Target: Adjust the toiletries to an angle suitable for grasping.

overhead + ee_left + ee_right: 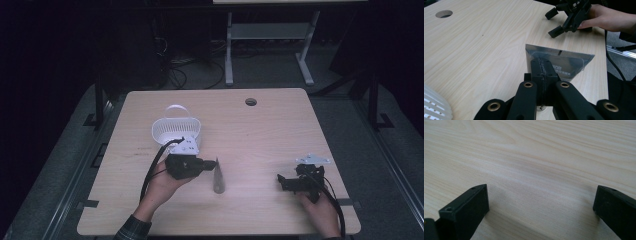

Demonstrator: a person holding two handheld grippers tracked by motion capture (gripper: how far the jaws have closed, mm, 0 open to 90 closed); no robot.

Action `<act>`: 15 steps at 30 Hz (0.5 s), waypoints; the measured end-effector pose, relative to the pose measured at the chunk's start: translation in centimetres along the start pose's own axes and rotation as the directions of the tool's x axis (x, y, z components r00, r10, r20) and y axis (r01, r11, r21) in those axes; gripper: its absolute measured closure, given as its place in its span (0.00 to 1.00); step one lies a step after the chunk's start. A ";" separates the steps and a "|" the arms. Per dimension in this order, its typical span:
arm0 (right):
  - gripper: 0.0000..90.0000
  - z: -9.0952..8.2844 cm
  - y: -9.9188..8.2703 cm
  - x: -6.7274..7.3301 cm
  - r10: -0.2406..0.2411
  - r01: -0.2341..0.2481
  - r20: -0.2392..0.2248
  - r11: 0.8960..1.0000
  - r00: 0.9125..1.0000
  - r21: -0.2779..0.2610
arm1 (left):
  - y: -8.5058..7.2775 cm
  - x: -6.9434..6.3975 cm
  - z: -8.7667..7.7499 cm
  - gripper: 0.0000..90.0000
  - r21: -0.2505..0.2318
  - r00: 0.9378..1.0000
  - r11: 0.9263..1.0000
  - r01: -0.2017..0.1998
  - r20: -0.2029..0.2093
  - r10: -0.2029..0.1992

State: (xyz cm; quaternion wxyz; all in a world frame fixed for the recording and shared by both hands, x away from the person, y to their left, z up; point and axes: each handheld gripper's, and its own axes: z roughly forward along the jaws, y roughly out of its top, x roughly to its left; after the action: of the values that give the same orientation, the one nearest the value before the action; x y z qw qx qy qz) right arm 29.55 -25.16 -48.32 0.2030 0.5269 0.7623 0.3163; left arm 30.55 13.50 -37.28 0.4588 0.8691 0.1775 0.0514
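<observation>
Clenched on the silver foil pouch, the left gripper pinches its near edge mid-table, at four o'clock from the white basket. Thin, light, floppy and slick, it likely handles best by a sealed edge. Right gripper rests released.

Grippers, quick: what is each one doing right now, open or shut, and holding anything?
Left gripper: shut on the silver pouch, held above the table.
Right gripper: open, holding nothing, low over bare tabletop.
</observation>
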 end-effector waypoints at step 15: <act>0.00 0.0 0.0 0.0 0.000 0.000 0.000 1.000 1.000 0.000 | -0.4 -0.1 -1.4 0.53 0.002 1.000 1.000 -0.005 0.012 0.005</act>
State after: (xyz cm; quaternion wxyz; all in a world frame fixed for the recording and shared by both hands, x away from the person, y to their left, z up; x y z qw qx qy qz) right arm 29.55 -25.16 -48.32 0.2030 0.5269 0.7623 0.3163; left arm 30.06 14.73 -36.79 0.4588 0.8703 0.1725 0.0471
